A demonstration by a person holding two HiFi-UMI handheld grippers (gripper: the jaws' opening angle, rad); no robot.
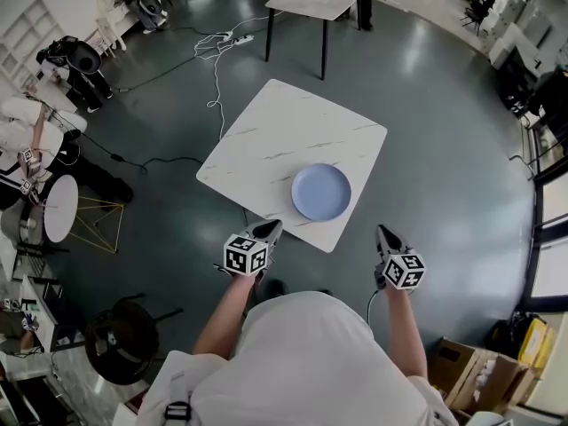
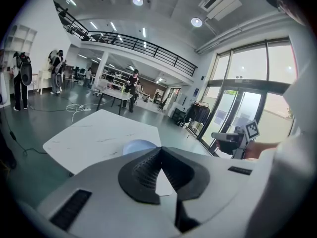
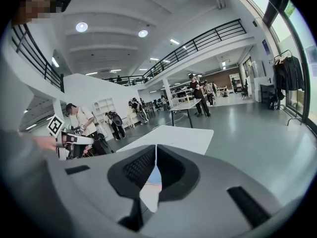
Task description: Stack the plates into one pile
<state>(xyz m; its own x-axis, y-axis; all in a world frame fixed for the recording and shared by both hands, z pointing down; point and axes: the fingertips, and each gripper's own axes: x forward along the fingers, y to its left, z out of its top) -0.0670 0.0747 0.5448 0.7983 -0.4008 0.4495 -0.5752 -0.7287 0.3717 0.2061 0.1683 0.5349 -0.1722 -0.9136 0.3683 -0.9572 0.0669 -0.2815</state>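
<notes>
Marble table (image 1: 266, 140): blue plate (image 1: 321, 192) beyond both closed tools.

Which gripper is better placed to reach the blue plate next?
Left, though narrowly: the left gripper, shut, is at the table edge near the blue plate; the right gripper, also shut, hangs off the table.

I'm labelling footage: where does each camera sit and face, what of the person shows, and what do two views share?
Head view: on the head, facing steeply down at the table and blue plate; torso, forearms, left gripper, right gripper show.
Left gripper view: on the left gripper, facing along its shut jaws toward the windows; right hand shows.
Right gripper view: on the right gripper, facing along its shut jaws toward the balcony railing; left hand shows.
Both gripper views share the table and plate.
</notes>
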